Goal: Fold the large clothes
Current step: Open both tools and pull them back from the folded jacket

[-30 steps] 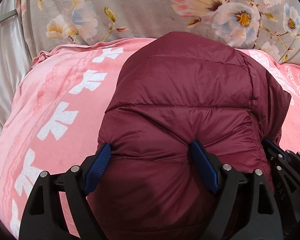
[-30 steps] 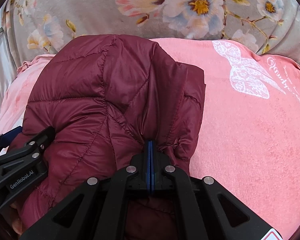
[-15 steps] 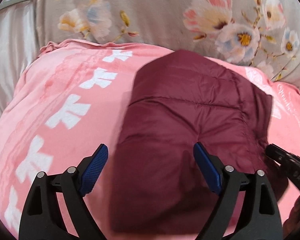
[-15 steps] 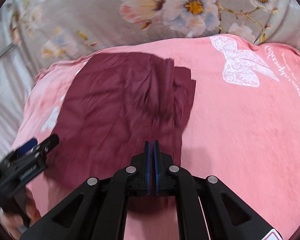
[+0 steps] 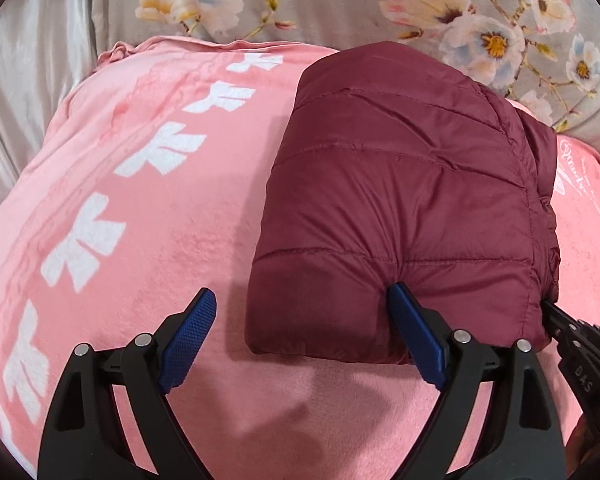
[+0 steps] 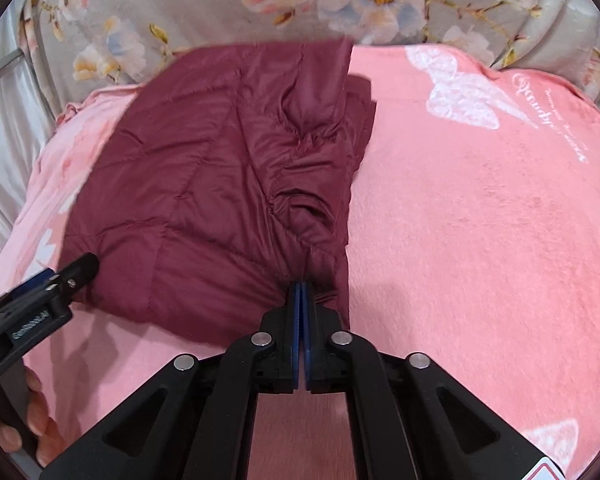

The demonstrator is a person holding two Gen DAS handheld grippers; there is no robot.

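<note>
Left wrist view: a maroon quilted jacket (image 5: 404, 208), folded into a puffy block, lies on a pink blanket (image 5: 148, 208) spread over a floral sheet (image 5: 340, 4). The left gripper (image 5: 302, 332) stands wide apart, its jaws having just been opening; the right pad dents the jacket's near edge, the left pad hangs over bare blanket, so nothing is clamped. The tip of the other gripper shows at the jacket's near right corner.

Right wrist view: the right gripper (image 6: 301, 294) has its blue pads almost together at the jacket's (image 6: 204, 184) near right edge, where the cloth bunches into gathers. The jaws have just been easing apart a crack; whether a thin fold is pinched there cannot be told.

The jacket looks light, soft and springy, with a slick shell likely to slide and puff back open. A firm pinch through all layers at the near corners seems the safest hold.
</note>
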